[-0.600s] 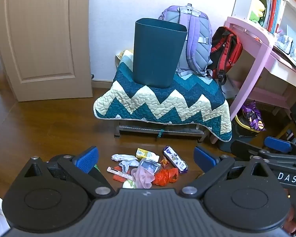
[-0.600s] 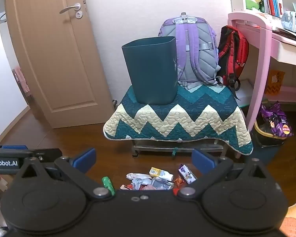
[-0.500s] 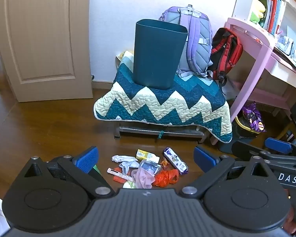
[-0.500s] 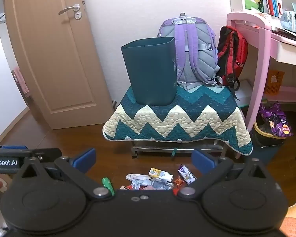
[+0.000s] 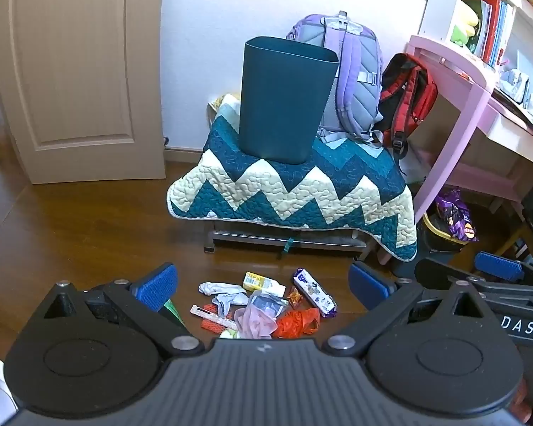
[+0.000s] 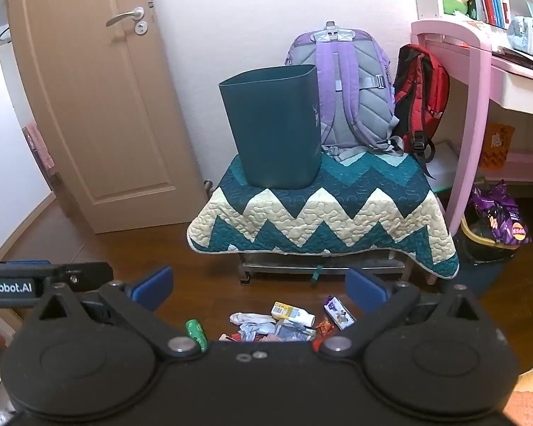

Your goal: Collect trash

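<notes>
Left wrist view shows the left gripper [image 5: 263, 282] with fingers spread wide, empty, the trash pile [image 5: 263, 307] between its fingertips.

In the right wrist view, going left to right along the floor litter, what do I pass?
Green can → white crumpled tissue → yellow-and-white carton → orange candy wrapper → purple-and-white wrapper.

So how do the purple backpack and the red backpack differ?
The purple backpack is larger and stands upright on the quilted bench, straps facing out, behind the bin. The red backpack is smaller, has black trim, and hangs or leans beside the pink desk. Both rest against the white wall.
</notes>
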The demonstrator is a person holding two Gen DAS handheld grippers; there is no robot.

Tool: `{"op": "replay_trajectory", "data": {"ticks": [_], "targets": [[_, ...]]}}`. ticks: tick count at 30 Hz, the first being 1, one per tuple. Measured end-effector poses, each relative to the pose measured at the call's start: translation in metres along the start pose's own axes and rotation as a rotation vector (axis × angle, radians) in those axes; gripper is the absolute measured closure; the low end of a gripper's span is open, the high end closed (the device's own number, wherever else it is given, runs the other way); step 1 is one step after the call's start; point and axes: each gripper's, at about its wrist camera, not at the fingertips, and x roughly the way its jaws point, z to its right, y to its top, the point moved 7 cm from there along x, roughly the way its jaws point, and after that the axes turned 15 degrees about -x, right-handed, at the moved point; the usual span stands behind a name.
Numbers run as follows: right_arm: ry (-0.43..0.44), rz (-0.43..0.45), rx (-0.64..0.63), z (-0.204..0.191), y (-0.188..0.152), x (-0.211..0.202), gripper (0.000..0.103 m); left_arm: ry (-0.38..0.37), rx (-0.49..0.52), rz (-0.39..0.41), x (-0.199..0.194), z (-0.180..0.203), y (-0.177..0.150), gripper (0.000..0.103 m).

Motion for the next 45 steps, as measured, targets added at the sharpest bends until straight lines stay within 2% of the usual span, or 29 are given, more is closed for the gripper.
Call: {"op": "replay_trajectory", "data": {"ticks": [45], "targets": [[-0.009, 0.012, -0.022, 0.0031, 0.0088, 0.0025, 0.000, 0.007, -0.002, 0.013, -0.0017, -0.0034, 0.0058, 0.000]]}}
